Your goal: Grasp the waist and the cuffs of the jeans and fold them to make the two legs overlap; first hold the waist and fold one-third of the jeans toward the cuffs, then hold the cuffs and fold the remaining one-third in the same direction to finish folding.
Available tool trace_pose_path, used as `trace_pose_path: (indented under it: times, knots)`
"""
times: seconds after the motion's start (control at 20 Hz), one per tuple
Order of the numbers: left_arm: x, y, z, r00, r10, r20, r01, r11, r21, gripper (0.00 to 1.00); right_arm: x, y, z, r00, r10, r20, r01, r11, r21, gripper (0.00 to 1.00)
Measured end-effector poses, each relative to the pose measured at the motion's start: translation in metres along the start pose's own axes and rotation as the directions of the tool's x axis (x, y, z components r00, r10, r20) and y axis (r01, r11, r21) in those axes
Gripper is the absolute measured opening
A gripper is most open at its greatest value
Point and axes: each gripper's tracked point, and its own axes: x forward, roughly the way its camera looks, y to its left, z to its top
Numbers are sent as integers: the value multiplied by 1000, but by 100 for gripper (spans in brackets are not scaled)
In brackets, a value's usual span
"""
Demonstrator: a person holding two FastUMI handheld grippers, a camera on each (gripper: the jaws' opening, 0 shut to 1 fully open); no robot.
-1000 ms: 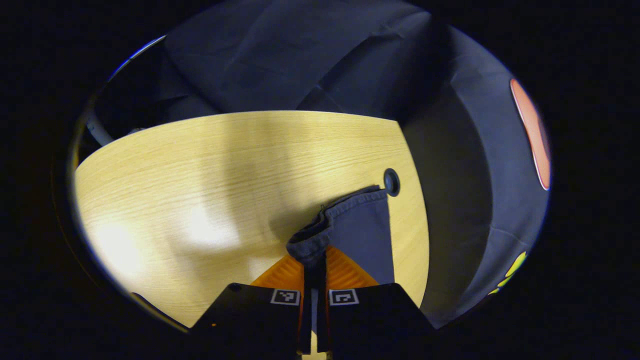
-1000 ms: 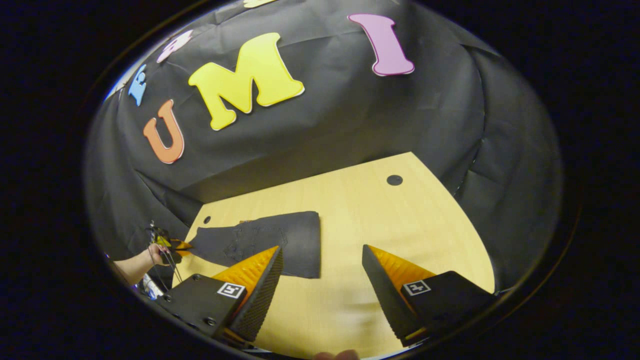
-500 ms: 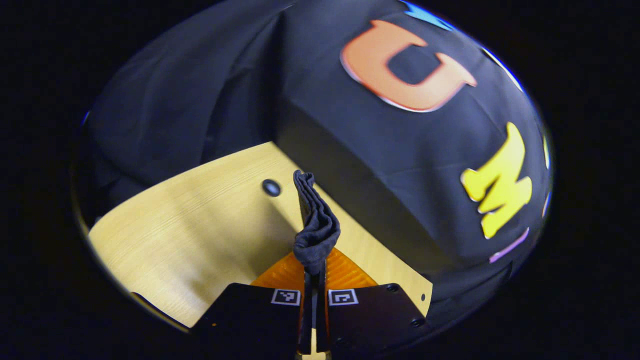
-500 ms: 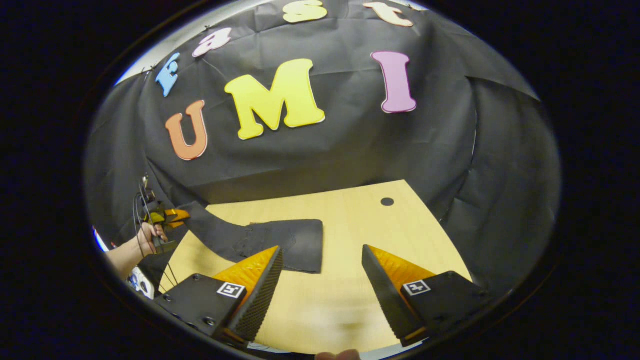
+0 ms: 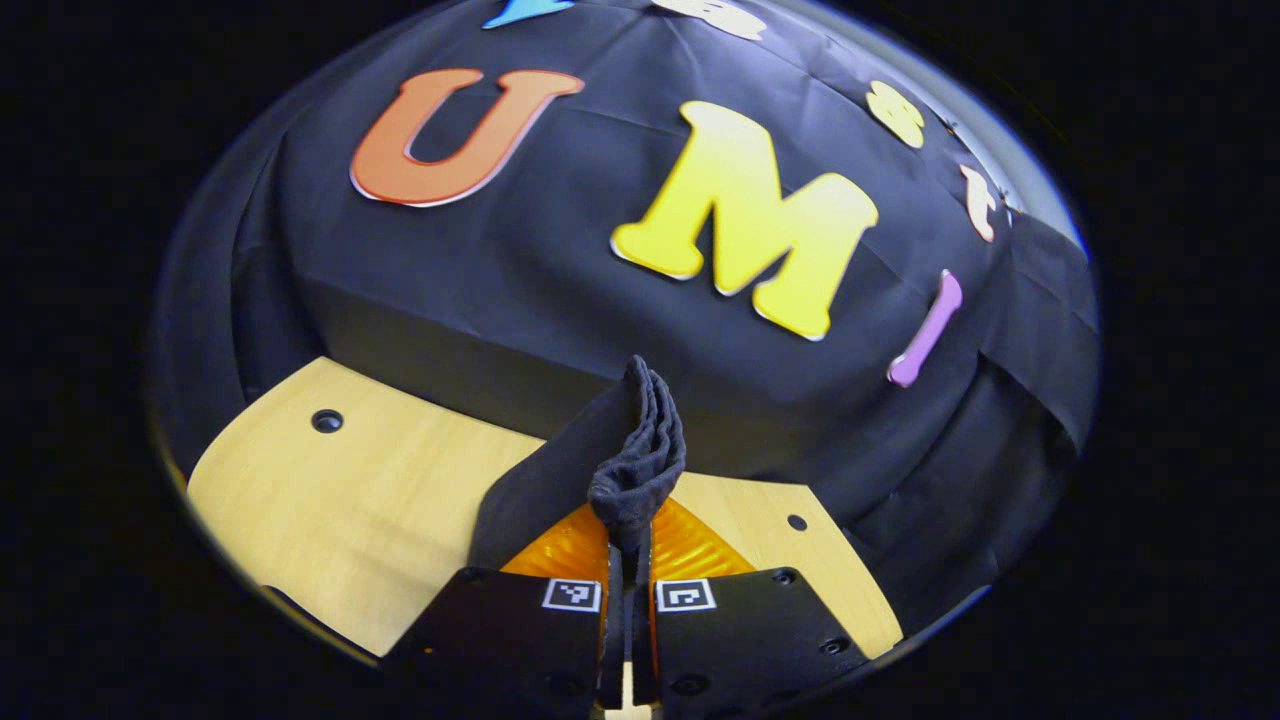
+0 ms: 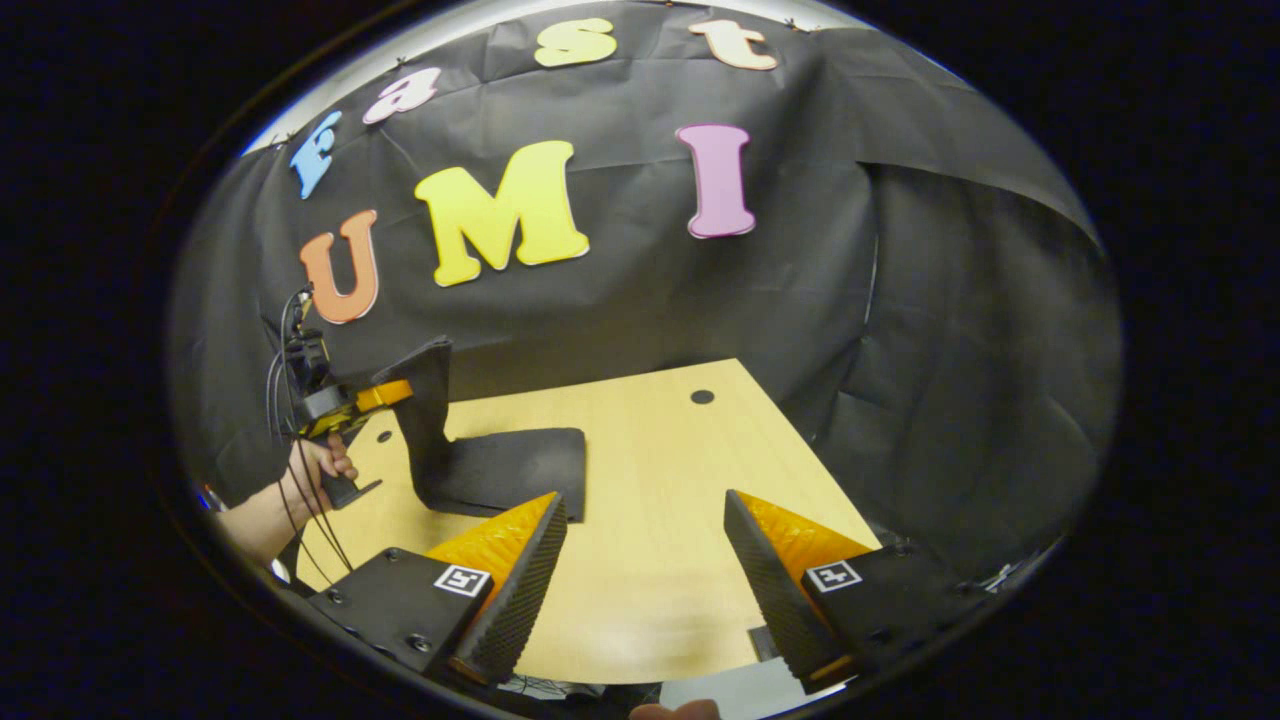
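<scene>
The dark jeans (image 6: 500, 468) lie partly folded on the wooden table (image 6: 650, 500), one end lifted upright at the left. In the left gripper view my left gripper (image 5: 628, 530) is shut on a bunched hem of the jeans (image 5: 630, 470), which rises straight up from the fingers. The right gripper view shows that left gripper (image 6: 385, 395) held by a hand (image 6: 315, 465), raising the cloth above the table. My right gripper (image 6: 645, 515) stands open over the table's near part, nothing between its fingers, to the right of the folded jeans.
The black cloth wall rises just behind the table's far edge. Small dark holes mark the tabletop (image 6: 702, 396) (image 5: 326, 420). Cables hang from the left gripper by the hand. Bare wood stretches to the right of the jeans.
The left gripper has lifted the jeans' end higher and swung it over toward the folded part. Its view has turned from the tabletop to the wall. The right gripper stays open.
</scene>
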Motion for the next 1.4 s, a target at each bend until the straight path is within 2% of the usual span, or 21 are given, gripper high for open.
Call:
trace_pose_path:
  times: [0.05, 0.1, 0.2, 0.3, 0.35, 0.4, 0.5, 0.55, 0.6, 0.65, 0.7, 0.75, 0.8, 0.85, 0.9, 0.95, 1.1, 1.25, 1.4]
  knots:
    - [5, -9, -15, 1000, -6, -14, 7, 1000, 26, 6, -1, -7, -4, 1000, -15, -9, 15, 1000, 10, 93]
    - [13, -19, -28, 1000, -6, -25, 7, 998, 60, 6, -1, -12, -8, 999, -27, -17, 28, 999, 17, 98]
    - [26, -29, -52, 999, 13, -31, -8, 989, 149, 6, 3, -21, -11, 998, -53, -26, 54, 998, 37, 98]
    - [34, -36, -76, 999, 29, -37, -21, 980, 198, 6, 8, -21, -15, 998, -53, -44, 56, 997, 54, 98]
    - [39, -37, -92, 998, 34, -50, -23, 977, 210, 6, 11, -21, -18, 997, -53, -55, 55, 997, 46, 98]
    - [45, -38, -106, 997, 44, -68, -28, 975, 222, 6, 15, -21, -21, 997, -49, -67, 51, 998, 34, 93]
    - [53, -36, -132, 991, 79, -110, -50, 968, 246, 6, 21, -16, -22, 996, -32, -85, 34, 999, 23, 93]
    - [55, -36, -146, 987, 92, -129, -58, 967, 249, 6, 24, -12, -21, 996, -22, -91, 24, 1000, 18, 98]
    - [58, -36, -157, 983, 103, -152, -62, 965, 254, 6, 28, -11, -21, 995, -16, -96, 17, 1000, 10, 98]
    - [62, -34, -169, 975, 118, -187, -67, 964, 259, 7, 33, -8, -20, 995, -10, -99, 10, 1000, 1, 93]
    - [64, -33, -181, 966, 131, -225, -69, 963, 261, 9, 35, -4, -18, 995, -2, -101, 2, 1000, -7, 93]
    - [66, -31, -188, 958, 143, -249, -75, 962, 262, 18, 37, 0, -14, 995, 7, -98, -8, 1000, -13, 93]
    - [68, -32, -192, 956, 144, -255, -75, 962, 263, 9, 40, 4, -10, 996, 13, -93, -15, 1000, -22, 99]
    - [68, -35, -192, 957, 134, -259, -63, 963, 264, 45, 42, 8, -7, 996, 15, -83, -18, 999, -35, 94]
    - [65, -40, -190, 958, 120, -260, -49, 964, 262, 41, 44, 13, -3, 997, 13, -70, -16, 998, -53, 98]
    - [58, -45, -187, 960, 102, -261, -33, 967, 254, 64, 48, 19, 1, 999, 15, -52, -18, 998, -61, 98]
    - [34, -54, -168, 970, 48, -240, 8, 974, 228, 100, 52, 45, 15, 999, 32, 13, -31, 996, -79, 98]
    - [-9, -53, -127, 982, 28, -184, 18, 970, 243, 100, 47, 76, 30, 995, 70, 72, -58, 984, -169, 98]
    - [-63, -44, -60, 998, 13, -60, 3, 967, 255, 100, 34, 115, 61, 975, 134, 179, -93, 971, -221, 98]
